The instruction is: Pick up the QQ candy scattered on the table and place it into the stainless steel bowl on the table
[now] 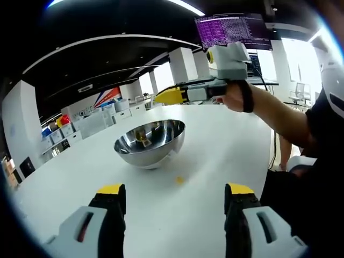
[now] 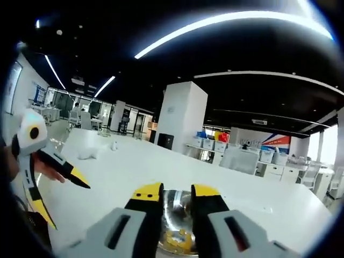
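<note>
The stainless steel bowl stands on the white table, ahead of my left gripper. That gripper is wide open and holds nothing. One small yellow candy lies on the table just in front of the bowl. Something yellow shows inside the bowl. A hand holds my right gripper in the air above the bowl's far side. In the right gripper view, my right gripper looks down on the bowl. Its jaws stand a narrow gap apart with nothing between the tips. The left gripper shows open at the left.
The person's arm and dark-clothed body fill the right side of the left gripper view. A monitor stands at the table's far edge. White cabinets with coloured boxes line the room behind. A white pillar rises beyond the table.
</note>
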`<state>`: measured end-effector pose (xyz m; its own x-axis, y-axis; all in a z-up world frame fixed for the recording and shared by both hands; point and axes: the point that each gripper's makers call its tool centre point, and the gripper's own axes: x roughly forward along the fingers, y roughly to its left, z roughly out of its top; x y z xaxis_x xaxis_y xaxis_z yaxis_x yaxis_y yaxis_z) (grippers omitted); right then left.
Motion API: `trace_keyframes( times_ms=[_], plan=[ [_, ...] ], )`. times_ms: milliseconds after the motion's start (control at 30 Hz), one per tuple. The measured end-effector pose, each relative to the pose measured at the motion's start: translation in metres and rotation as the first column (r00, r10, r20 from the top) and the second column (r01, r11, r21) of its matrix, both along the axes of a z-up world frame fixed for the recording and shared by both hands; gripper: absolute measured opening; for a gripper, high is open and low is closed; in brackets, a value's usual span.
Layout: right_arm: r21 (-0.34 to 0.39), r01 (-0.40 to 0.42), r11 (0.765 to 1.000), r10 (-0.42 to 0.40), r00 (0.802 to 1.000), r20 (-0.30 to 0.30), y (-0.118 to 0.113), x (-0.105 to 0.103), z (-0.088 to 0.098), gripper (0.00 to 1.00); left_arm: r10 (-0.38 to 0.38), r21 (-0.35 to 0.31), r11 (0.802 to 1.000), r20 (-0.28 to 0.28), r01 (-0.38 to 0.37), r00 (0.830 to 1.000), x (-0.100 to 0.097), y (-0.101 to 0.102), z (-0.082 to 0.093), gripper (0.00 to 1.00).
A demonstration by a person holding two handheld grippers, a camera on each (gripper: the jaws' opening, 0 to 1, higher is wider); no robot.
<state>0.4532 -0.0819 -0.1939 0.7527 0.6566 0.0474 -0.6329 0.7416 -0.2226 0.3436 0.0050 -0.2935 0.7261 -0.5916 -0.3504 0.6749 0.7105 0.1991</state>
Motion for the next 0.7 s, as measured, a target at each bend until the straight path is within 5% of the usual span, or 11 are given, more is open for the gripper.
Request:
trace_keyframes(
  times_ms=[333,633,700],
  plan=[
    [0.044,-0.081,0.996,0.082,0.997,-0.011,0.016,-0.029,0.004,0.20,-0.001,0.005,1.000,0.002,0.001,1.000,-0.001,0.000,0.001,0.75],
    [-0.013,-0.158,0.987,0.156,0.983,-0.096,0.042,-0.048,-0.042,0.20,-0.002,0.005,1.000,0.004,0.002,1.000,0.000,0.000,0.002,0.75],
    [-0.008,-0.194,0.981,0.191,0.970,-0.154,0.048,-0.054,-0.058,0.20,-0.002,0.004,1.000,0.005,0.002,1.000,0.000,0.000,0.002,0.75]
  ],
)
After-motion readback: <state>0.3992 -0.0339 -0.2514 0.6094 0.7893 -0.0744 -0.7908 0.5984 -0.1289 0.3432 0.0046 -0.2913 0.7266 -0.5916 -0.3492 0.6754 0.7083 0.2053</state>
